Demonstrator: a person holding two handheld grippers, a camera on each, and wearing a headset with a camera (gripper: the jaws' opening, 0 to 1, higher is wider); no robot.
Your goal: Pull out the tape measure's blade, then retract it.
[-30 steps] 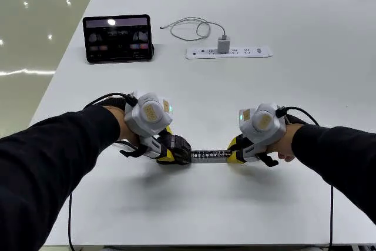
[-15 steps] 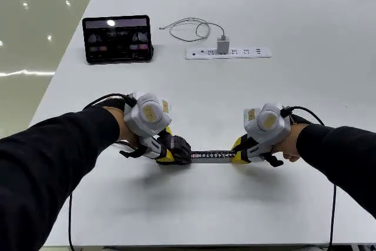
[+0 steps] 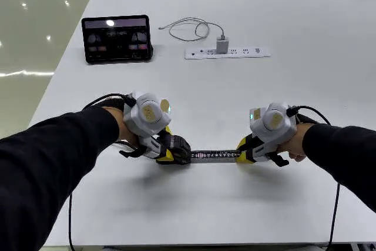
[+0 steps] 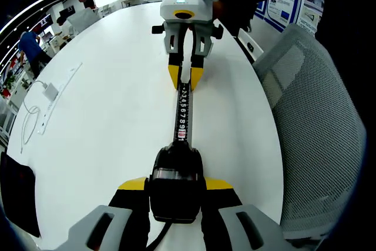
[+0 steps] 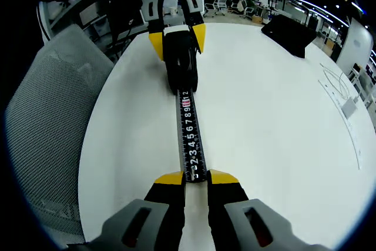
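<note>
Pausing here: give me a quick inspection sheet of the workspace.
Surface: white table.
Job's things: tape measure case, blade drawn out a short way, numbers up.
Clutter: tablet, power strip with charger plugged in, far side.
Grippers: left gripper shut on the case; right gripper shut on the blade's end.
Cables: white cable looped by the charger; black lead trailing off the near edge.
Surroundings: mesh chair beside the table, glossy floor.

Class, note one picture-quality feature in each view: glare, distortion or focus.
Head view: bright glare streaks the floor and spots the tablet. Left gripper view: fisheye bows the table edge. Right gripper view: the blade numerals read sharply.
</note>
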